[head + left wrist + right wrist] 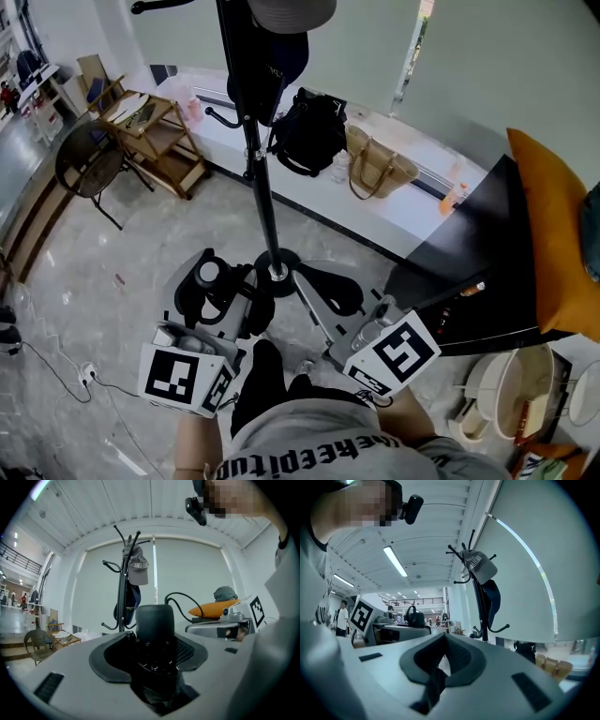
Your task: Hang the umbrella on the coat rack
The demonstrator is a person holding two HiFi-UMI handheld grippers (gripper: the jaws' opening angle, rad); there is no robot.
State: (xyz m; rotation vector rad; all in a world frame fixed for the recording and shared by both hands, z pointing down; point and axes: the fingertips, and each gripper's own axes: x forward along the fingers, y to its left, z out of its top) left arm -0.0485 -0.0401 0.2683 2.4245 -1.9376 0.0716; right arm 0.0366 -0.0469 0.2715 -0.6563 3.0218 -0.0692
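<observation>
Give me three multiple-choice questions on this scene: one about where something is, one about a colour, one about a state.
1. Where is the black backpack?
A) on the wooden cart
B) on the white ledge beside the straw bag
C) on the wicker chair

2. What colour is the cap hanging high on the coat rack?
A) red
B) yellow
C) grey

3. What are the left tongs doing?
A) closed on the black umbrella
B) gaping wide and empty
C) holding the cap

Answers:
1 B, since the head view shows it on the ledge right next to the bag.
2 C, since both gripper views show a grey cap.
3 A, since the left gripper view shows the umbrella clamped between the pads.
</observation>
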